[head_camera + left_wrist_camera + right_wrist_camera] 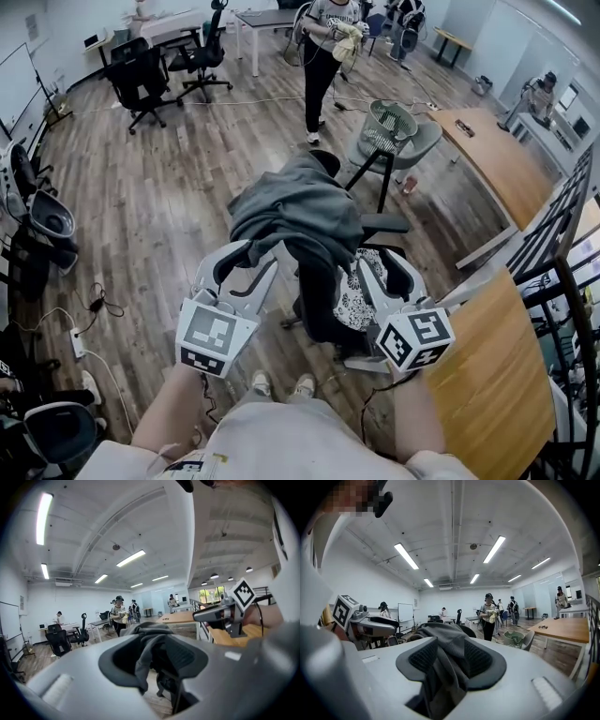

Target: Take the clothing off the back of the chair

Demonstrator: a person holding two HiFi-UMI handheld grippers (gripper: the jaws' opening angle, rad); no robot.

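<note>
- Between the grey moulded shells of the left gripper (154,660): jaws spread, nothing pinched; a dark pad (180,654) with a fine grid texture inset on the inner face.
- Beyond that gap: grey clothing (147,639), soft and matte, folds hanging in a loose rope-like drape.
- Alongside, right gripper (450,665): jaws likewise apart, same smooth pale-grey plastic, dark ribbed pads (423,657) facing each other; fabric folds filling the gap in its own view, contact with the pads not clear.
- Behind each pair of jaws, in head view: white cube (217,333), hard-edged, faces printed with black square markers.
- Over the chair back: clothing heaped and rumpled, thick jersey-like cloth, one end trailing down toward the seat; left gripper just beside its left edge, right gripper near its lower right.
- Under the heap: chair (386,225), black office type, flat padded armrest, rounded top of the backrest showing above the cloth.
- On the seat: patterned cloth (356,298), black-and-white, small dense print.
- Underfoot: floor (169,197), long grey-brown wood-grain planks with a slight sheen.
- To the right: table (497,384), warm wooden top, smooth, with a curved edge.
- Further off: basket (389,125), round, pale green open mesh.
</note>
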